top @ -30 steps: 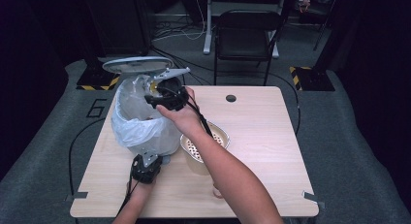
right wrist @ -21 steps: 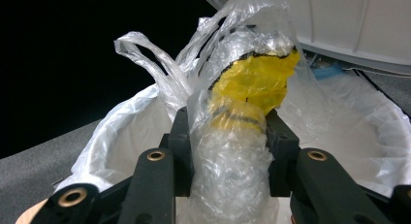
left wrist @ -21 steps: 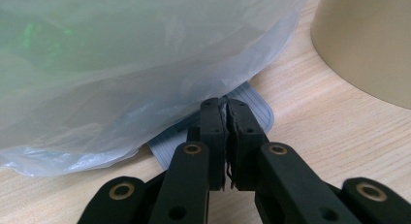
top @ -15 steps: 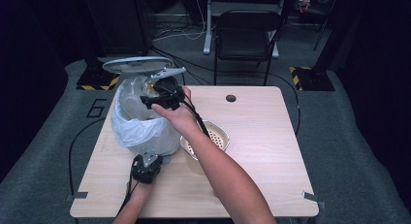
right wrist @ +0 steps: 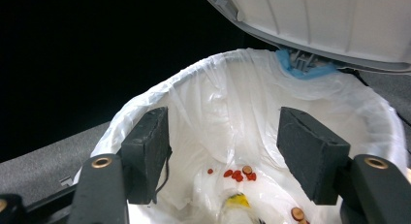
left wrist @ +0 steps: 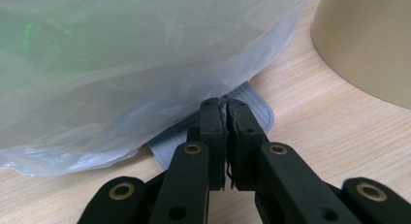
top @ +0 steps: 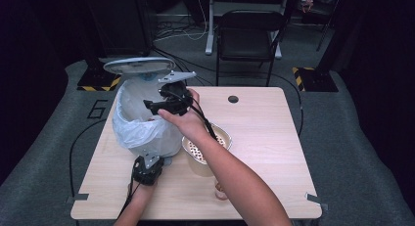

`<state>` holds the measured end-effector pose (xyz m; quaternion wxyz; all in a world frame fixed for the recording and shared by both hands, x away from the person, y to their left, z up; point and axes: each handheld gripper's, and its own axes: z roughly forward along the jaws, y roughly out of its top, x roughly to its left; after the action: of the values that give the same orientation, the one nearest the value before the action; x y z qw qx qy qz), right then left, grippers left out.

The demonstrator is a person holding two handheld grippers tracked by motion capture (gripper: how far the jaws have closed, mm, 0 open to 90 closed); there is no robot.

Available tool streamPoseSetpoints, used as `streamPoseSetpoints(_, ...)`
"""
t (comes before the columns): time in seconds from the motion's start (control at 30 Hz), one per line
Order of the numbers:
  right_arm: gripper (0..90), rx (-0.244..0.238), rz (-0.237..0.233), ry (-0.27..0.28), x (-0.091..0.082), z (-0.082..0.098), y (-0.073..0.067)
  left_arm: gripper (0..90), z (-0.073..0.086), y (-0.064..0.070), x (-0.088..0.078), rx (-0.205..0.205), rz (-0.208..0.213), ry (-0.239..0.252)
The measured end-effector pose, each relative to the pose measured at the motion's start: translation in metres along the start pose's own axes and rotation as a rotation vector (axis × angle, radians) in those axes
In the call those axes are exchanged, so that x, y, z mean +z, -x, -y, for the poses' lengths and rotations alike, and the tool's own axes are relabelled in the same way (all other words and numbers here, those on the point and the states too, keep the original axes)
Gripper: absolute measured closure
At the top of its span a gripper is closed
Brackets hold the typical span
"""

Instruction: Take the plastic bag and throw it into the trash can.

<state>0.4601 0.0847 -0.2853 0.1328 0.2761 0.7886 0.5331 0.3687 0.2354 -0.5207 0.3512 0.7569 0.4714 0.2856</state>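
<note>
Dropping scraps into the bin while its pedal is held down

Since a second ago the right gripper (right wrist: 223, 156) has had its jaws opening; they now stand apart with nothing between them, hanging over the mouth of the bin (top: 142, 123), where red bits and a yellow scrap (right wrist: 236, 200) lie in the white liner (right wrist: 228, 112). The left gripper (left wrist: 226, 132) is closed, its jaws pressed together on the grey pedal (left wrist: 254, 107) at the bin's foot, and the lid (top: 138, 65) stands raised. To do this well, I judge, hold the pedal firm until the right gripper is clear of the rim, then lift straight up, avoiding the liner and the bowl (top: 222, 138) just beside the bin.
</note>
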Motion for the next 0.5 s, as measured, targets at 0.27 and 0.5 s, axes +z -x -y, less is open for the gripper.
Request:
streamPoseSetpoints(0.27, 35.0, -0.002, -0.007, -0.006, -0.024, 0.009, 0.005, 86.0, 0.000, 0.000, 0.001, -0.001, -0.002, 0.008)
streamPoseSetpoints(0.5, 36.6, -0.031, -0.021, -0.007, -0.053, 0.022, 0.008, 86.0, 0.000, 0.001, 0.001, 0.003, -0.007, 0.008)
